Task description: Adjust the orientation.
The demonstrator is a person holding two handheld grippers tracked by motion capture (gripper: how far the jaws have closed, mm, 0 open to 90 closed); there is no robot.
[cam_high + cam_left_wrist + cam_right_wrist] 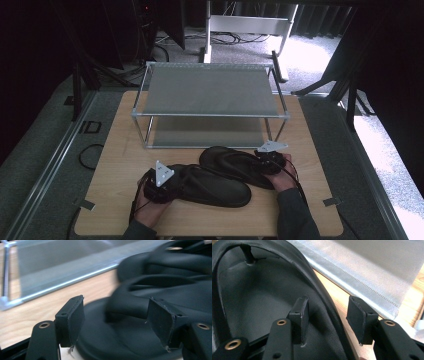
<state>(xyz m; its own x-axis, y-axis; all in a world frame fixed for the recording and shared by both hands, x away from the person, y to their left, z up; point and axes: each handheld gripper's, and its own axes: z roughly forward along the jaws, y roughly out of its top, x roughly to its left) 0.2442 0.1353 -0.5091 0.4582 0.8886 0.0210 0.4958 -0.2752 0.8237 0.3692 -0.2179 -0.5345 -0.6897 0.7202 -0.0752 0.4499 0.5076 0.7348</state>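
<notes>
Black rubber sandals [220, 177] lay before the empty two-tier metal shoe rack [210, 90] (unshelved); left gripper [115, 320] and right gripper [325, 320], jaws spread, straddled their edges ungripped.

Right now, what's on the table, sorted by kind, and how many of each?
Black sandals: 2, the near sandal and the far sandal
Metal two-shelf racks: 1, the rack
Handheld grippers: 2, the left gripper and the right gripper
Total: 5
</notes>
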